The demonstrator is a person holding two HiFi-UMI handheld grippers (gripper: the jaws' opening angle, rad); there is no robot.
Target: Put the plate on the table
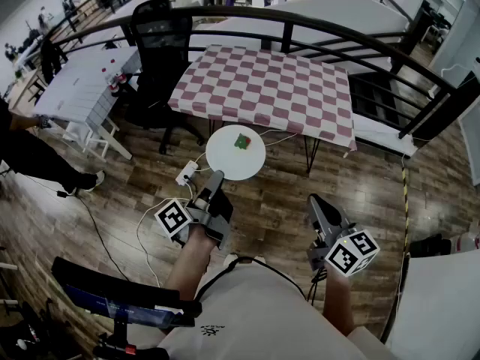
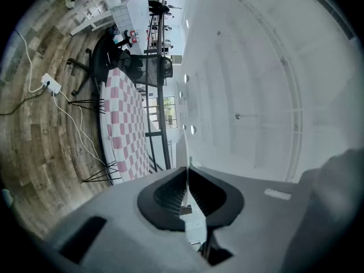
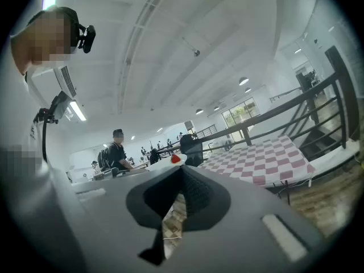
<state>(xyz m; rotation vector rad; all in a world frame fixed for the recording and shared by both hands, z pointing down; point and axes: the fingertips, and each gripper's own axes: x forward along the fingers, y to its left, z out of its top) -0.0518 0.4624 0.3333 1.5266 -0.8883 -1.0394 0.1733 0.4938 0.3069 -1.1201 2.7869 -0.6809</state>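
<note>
Head view: left gripper [image 1: 217,177] clamps the plate [image 1: 225,156] by its near rim, above the floor - table [image 1: 262,81] lies straight ahead | Left gripper view: jaws pinch the plate [image 2: 186,152], seen edge-on | Right gripper view: right gripper [image 3: 181,172] closed on nothing - plate [image 3: 165,162] ahead, slightly left.

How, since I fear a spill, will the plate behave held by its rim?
Probably stiff: the plate juts out flat though the left gripper pinches only its near rim. Held off-centre, it may twist in the jaws. The red-green piece on it could slide.
</note>
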